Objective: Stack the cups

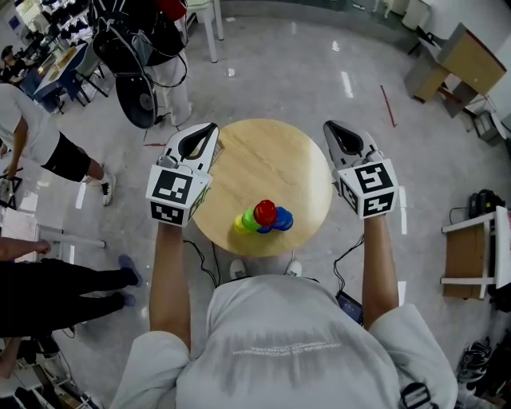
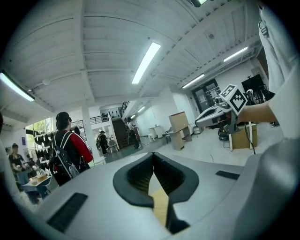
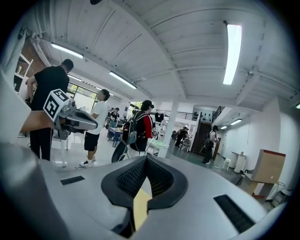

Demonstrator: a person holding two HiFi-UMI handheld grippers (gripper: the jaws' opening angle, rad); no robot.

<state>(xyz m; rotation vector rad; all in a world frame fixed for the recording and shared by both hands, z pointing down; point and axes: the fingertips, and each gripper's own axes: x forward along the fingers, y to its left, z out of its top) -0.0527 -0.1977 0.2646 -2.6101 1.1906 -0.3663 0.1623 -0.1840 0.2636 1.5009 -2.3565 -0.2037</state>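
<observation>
Colourful cups point(image 1: 264, 217) (yellow, green, red and blue) sit packed together near the front edge of a round wooden table point(image 1: 263, 164). Both grippers are held high above the table and point roughly level, away from the cups. My left gripper point(image 1: 198, 137) hovers over the table's left edge, its jaws shut with nothing between them point(image 2: 152, 161). My right gripper point(image 1: 342, 134) hovers over the right edge, also shut and empty point(image 3: 146, 164). Each gripper view looks out into the hall. Neither shows the cups.
People stand at the left point(image 1: 32, 144), and one with a backpack point(image 2: 70, 150) is farther off. A black fan point(image 1: 136, 100) and a white chair point(image 1: 204, 24) stand behind the table. Desks point(image 1: 455, 64) and a wooden shelf point(image 1: 467, 260) are at the right.
</observation>
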